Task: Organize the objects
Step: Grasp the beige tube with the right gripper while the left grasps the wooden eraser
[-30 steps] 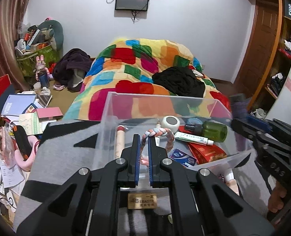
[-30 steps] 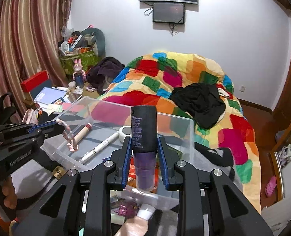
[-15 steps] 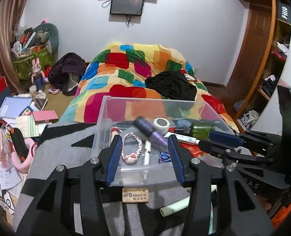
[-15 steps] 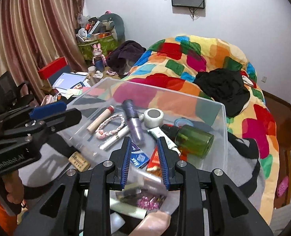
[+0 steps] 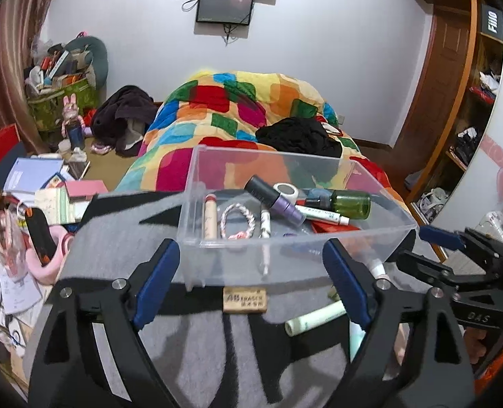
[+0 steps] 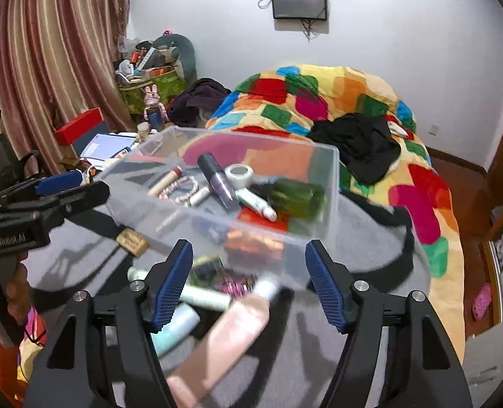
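Clear plastic bin (image 5: 285,258), collecting loose toiletries, sits just beyond both grippers' (image 5: 251,282) (image 6: 248,285) blue fingers (image 5: 156,278), empty and opening wide.

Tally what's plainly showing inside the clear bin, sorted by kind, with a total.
In the clear bin:
Bottles: 2 (purple bottle, green bottle)
Slim tubes: 3 (beige tube, short white tube, long white tube)
Tape roll: 1
Braided bracelet: 1
Red packet: 1
Total: 8; anything buried beneath is too hidden to count.
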### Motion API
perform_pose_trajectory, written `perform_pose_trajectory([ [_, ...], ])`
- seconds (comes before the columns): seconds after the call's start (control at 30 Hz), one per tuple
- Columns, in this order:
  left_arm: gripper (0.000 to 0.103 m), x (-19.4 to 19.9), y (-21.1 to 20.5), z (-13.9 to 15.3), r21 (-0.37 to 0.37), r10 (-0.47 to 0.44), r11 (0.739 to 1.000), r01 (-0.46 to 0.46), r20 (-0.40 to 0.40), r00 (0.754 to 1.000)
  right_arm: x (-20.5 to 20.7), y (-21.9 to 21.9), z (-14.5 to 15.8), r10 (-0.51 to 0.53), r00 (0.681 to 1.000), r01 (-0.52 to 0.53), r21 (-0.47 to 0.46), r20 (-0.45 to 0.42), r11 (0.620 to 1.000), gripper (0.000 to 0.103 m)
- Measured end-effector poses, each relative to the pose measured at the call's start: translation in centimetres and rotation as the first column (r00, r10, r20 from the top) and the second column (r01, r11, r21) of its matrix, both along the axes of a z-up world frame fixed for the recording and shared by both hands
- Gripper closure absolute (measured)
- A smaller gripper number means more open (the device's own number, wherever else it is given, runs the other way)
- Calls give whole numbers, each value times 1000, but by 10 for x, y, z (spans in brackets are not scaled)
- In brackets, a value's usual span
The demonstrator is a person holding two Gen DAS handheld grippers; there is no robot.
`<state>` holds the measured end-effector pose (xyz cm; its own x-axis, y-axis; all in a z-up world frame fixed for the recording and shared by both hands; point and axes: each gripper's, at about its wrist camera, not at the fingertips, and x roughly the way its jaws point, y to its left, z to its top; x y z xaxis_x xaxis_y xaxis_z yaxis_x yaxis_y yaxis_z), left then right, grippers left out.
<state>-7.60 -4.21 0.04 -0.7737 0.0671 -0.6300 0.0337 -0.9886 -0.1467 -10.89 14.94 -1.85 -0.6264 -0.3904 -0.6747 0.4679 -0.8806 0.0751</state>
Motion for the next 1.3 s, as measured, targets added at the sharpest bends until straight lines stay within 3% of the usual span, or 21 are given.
perform_pose_trajectory([
  [0.2,13,1,-11,-20,13,24,1000,-25,77,997,10,9,-18,-31,997,32,-6,72,999,36],
  [0.37,13,-1,-4,-35,-75,13,997,-3,138,990,11,14,-34,-43,989,48,-32,141,998,24],
  [0.5,14,-6,3,-47,-94,-4,995,21,181,984,6,13,-42,-52,984,60,-39,172,997,24],
  [0.67,27,-17,4,-59,-70,-18,997,36,241,970,6,6,-55,-46,977,51,-15,210,999,24],
  [0.73,28,-22,4,-64,-57,-19,998,35,274,962,7,5,-59,-40,975,43,-6,217,999,28],
  [0.83,33,-27,7,-68,-66,-22,997,44,304,952,10,4,-61,-46,979,43,20,197,999,42],
  [1.0,38,-30,15,-70,-104,-23,993,58,314,949,13,9,-59,-39,982,35,21,187,999,73],
  [1.23,64,-25,17,-69,-112,-31,992,66,291,956,17,20,-57,-46,984,44,15,173,999,93],
  [1.3,64,-23,15,-68,-101,-30,993,60,283,959,19,21,-57,-45,985,43,17,166,999,95],
])
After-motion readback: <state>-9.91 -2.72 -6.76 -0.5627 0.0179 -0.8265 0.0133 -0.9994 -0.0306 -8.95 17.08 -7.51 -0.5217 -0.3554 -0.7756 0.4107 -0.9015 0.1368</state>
